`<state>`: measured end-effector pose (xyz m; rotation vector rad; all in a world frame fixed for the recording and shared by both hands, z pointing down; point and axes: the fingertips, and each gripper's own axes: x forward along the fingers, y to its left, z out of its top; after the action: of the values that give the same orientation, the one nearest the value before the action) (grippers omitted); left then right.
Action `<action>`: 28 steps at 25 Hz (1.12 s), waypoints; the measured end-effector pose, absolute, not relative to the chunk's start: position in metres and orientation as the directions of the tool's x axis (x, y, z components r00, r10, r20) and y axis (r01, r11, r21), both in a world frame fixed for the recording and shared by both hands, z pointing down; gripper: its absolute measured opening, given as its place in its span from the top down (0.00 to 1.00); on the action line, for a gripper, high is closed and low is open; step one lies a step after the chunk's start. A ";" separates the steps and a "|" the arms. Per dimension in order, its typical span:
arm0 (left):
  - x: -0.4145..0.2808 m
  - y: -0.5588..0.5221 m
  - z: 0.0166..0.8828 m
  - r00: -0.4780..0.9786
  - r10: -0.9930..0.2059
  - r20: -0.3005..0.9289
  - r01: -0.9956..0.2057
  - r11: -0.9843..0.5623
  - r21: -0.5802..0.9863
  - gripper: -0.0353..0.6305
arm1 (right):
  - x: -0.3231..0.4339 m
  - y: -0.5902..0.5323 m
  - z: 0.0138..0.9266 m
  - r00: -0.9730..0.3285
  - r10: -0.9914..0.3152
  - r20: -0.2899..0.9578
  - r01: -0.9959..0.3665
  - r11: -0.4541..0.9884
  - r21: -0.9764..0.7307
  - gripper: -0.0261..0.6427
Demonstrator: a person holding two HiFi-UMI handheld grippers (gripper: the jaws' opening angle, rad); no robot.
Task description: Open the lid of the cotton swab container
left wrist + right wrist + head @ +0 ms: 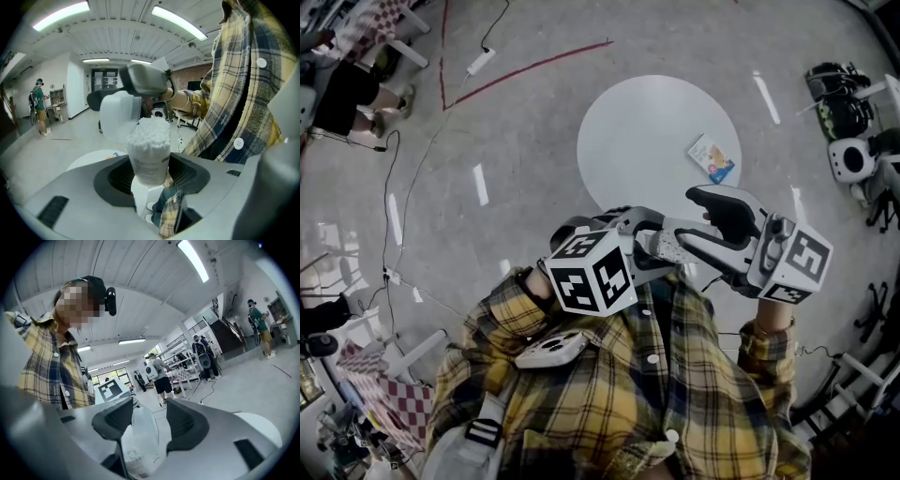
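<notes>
The cotton swab container (pixel 150 164) stands upright between the jaws of the left gripper (pixel 151 177), which are closed on its sides at a wide spread. Its mouth is uncovered and the white swab heads (pixel 149 133) bulge above the rim. The translucent lid (pixel 119 117) is off the mouth and tilted, up and to one side of the left jaws and just beside the swab heads; whether an edge touches the rim cannot be told. The right gripper (pixel 147 420) grips the lid between equally wide jaws, with the container just below them. Both tools are close in front of the person's plaid shirt (pixel 609 394). Beyond the tips of the right one, a round white table (pixel 647 141) bears a small packet (pixel 712 157).
</notes>
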<state>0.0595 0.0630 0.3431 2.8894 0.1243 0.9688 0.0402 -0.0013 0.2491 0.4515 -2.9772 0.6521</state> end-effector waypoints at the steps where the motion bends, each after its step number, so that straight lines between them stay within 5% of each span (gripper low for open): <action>1: 0.060 0.063 0.343 0.796 0.106 0.596 0.049 -0.993 0.112 0.59 | 0.043 -0.008 0.250 -0.948 -0.294 0.123 -0.319 0.859 -0.400 0.64; 7: 0.054 0.063 0.341 0.806 0.102 0.583 0.041 -0.992 0.116 0.59 | 0.047 -0.037 0.264 -0.898 -0.413 0.153 -0.438 0.803 -0.403 0.65; 28: 0.055 0.034 0.333 0.821 0.016 0.571 -0.053 -0.993 0.105 0.59 | 0.072 -0.042 0.240 -0.845 -0.525 0.104 -0.526 0.776 -0.348 0.69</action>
<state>0.0552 0.0339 0.3335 2.8855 -0.0295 0.9068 0.0720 -0.0416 0.2399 0.8754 -2.9592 0.5797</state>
